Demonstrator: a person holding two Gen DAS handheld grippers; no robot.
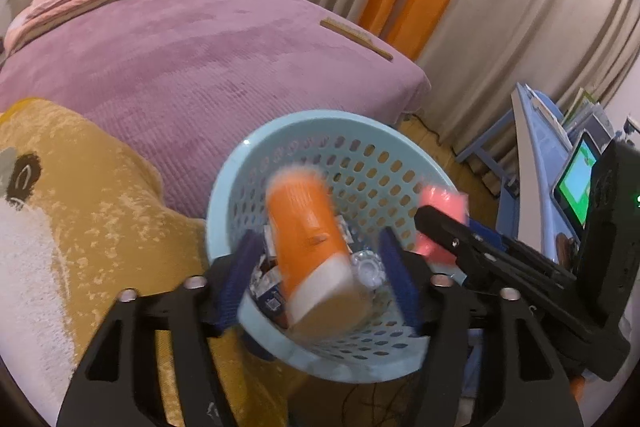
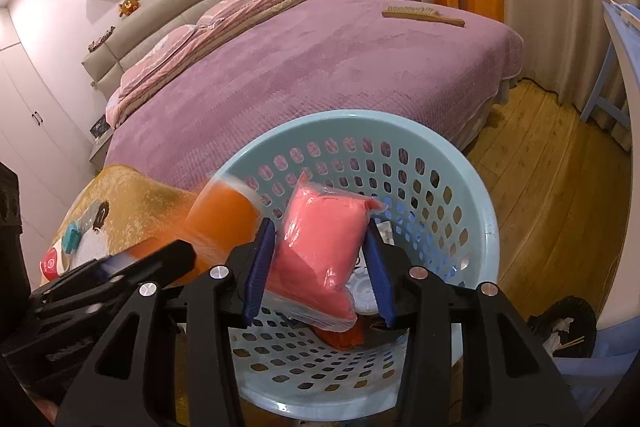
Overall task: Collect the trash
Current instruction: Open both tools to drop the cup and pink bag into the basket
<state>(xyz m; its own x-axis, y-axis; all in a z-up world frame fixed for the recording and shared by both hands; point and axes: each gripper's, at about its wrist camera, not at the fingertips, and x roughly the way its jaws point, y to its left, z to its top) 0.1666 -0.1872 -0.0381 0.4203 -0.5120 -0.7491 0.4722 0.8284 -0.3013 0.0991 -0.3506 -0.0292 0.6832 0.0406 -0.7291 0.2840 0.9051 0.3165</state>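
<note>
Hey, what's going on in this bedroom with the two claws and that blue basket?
A person is collecting trash into a light blue basket beside the bed, a claw in each hand. The left claw stands open over the basket, with a blurred orange cup between its pads, apparently dropping in. The right claw has a pink packet between its pads above the basket; whether they still pinch it is unclear. Other trash already lies in the bottom.

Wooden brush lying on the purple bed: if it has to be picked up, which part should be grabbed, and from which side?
Probably the wooden brush is best taken by its thin bare handle, the right-hand end in the right wrist view. It lies flat on the bed cover near the far edge, so come down from above and close across the handle's narrow width; the bristle end looks bulkier.
</note>
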